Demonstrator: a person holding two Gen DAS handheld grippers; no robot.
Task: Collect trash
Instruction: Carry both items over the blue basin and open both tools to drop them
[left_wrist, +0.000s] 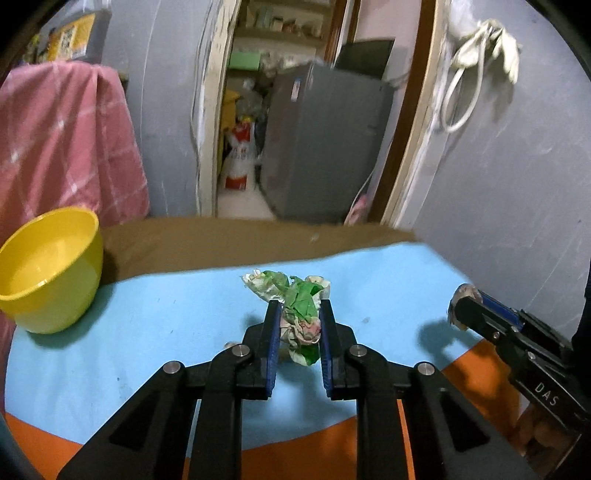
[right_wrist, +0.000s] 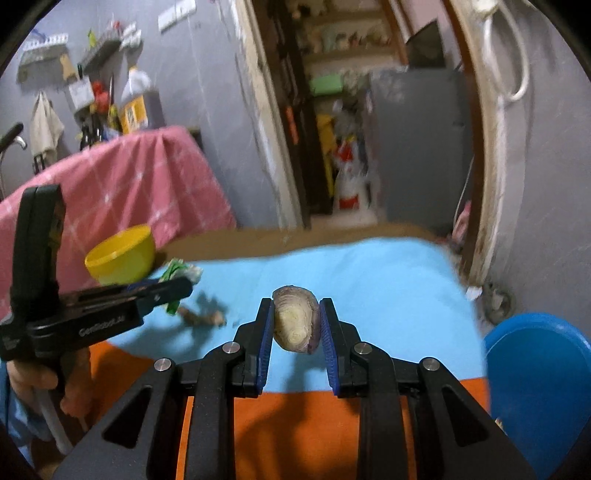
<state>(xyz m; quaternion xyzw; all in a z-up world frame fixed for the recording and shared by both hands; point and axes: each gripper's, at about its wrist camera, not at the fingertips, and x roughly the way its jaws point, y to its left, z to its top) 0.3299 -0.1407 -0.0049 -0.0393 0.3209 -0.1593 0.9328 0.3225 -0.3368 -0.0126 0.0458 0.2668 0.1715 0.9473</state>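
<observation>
My left gripper (left_wrist: 298, 308) is shut on a crumpled green and white wrapper (left_wrist: 300, 306) and holds it above the light blue cloth (left_wrist: 166, 332). The wrapper also shows in the right wrist view (right_wrist: 177, 273), in the left gripper (right_wrist: 173, 288). My right gripper (right_wrist: 295, 306) is shut on an onion piece (right_wrist: 295, 321) with purple skin, held above the cloth. In the left wrist view the right gripper (left_wrist: 461, 306) is at the right edge with the onion piece (left_wrist: 466, 291) at its tip.
A yellow bowl (left_wrist: 48, 266) stands at the table's left. A blue bin (right_wrist: 539, 387) is at the lower right, beside the table. A brown scrap (right_wrist: 201, 318) lies on the cloth. A pink checked cloth (left_wrist: 62, 140) hangs at the left, behind the table.
</observation>
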